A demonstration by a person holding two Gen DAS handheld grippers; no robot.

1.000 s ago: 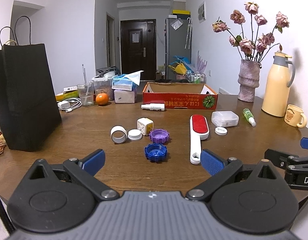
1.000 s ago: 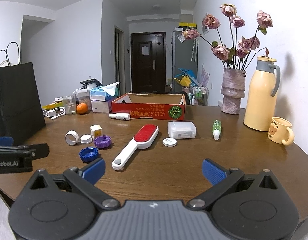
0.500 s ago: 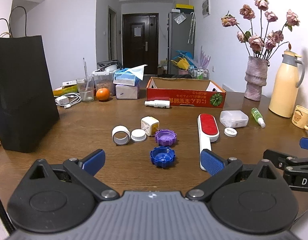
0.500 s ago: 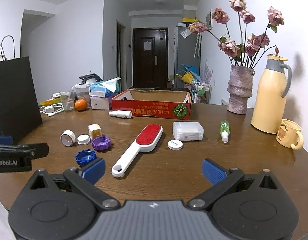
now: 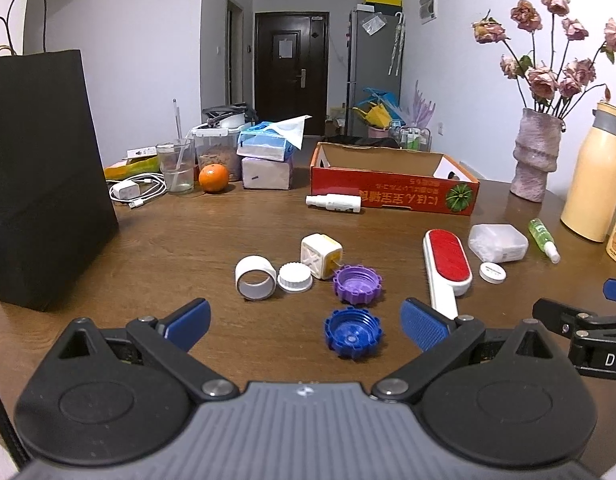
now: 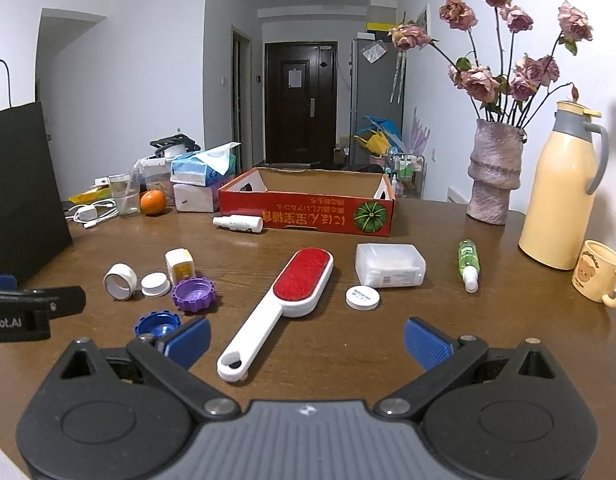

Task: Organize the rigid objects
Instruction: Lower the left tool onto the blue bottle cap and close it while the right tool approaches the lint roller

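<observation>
Left wrist view shows the left tongs [image 5: 304, 318] spread, empty, with the blue cap [image 5: 352, 332] lying just ahead between them on the surface [image 5: 188, 240]; closing off-centre could skid it into the purple cap [image 5: 357, 284]. The right tongs [image 6: 306, 336] are spread too.

Left gripper [image 5: 304, 322]: jaws spread wide, blue-padded fingertips [image 5: 188, 320] well apart, nothing between them; body level, pointing forward, low over the table. Right gripper [image 6: 306, 338]: likewise agape and empty, blue pads [image 6: 425, 342] set far apart, level and facing forward. The two are held side by side at similar height; each intrudes at the edge of the other's wrist view, the right one [image 5: 587, 330] and the left one [image 6: 24, 308].
</observation>
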